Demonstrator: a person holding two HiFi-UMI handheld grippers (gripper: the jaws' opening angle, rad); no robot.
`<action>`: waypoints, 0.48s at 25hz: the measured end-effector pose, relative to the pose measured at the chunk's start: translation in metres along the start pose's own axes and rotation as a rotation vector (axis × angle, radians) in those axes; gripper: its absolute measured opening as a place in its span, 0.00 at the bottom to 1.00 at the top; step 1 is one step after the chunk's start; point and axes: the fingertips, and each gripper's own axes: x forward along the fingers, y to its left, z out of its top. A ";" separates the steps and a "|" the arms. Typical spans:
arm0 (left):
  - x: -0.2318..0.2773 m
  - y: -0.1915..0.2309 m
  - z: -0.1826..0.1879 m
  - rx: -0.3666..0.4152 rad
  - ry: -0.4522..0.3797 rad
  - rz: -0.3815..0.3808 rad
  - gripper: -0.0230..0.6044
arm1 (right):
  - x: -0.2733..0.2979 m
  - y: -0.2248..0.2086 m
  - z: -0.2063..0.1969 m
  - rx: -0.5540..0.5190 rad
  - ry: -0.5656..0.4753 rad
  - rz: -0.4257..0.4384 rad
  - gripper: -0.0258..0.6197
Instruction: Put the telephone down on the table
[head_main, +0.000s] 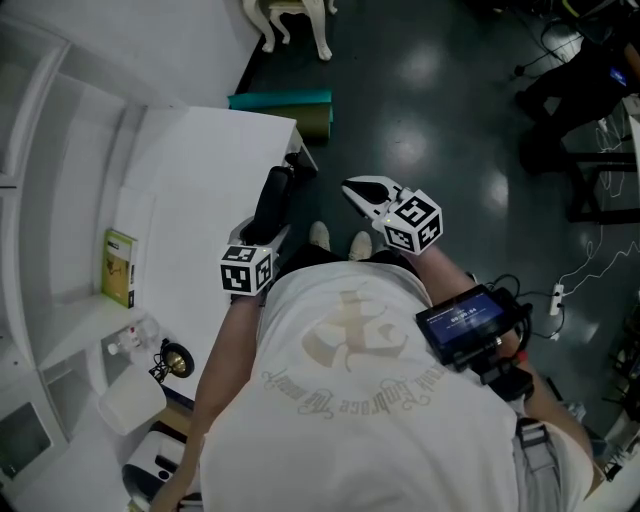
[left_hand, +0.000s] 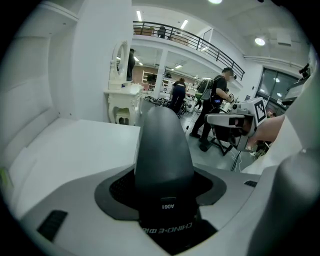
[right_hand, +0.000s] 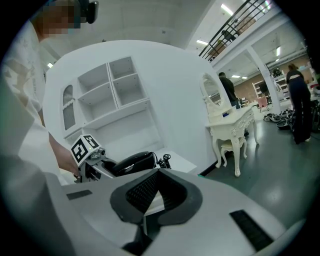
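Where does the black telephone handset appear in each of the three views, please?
Head view: the telephone handset is left of centre, held in the left gripper.
Left gripper view: dead centre, clamped between the jaws and pointing away.
Right gripper view: lower left, just right of the left gripper's marker cube.
Shared landmark: the ornate white dressing table, top edge, left of centre, right of centre.

— Head camera?
— Overhead, facing steeply down on left gripper and right gripper.
— Gripper cameras?
— Close behind their own jaws, facing along them. Right's view and head view share the left gripper's telephone.
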 end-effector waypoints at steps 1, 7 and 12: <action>0.001 0.004 0.002 0.001 -0.001 0.000 0.48 | 0.002 -0.001 0.001 0.001 0.001 -0.003 0.06; 0.009 0.029 0.015 0.005 -0.002 -0.001 0.48 | 0.014 -0.006 0.005 0.011 0.014 -0.027 0.06; 0.017 0.048 0.031 0.006 -0.017 0.001 0.48 | 0.023 -0.013 0.010 0.011 0.025 -0.048 0.06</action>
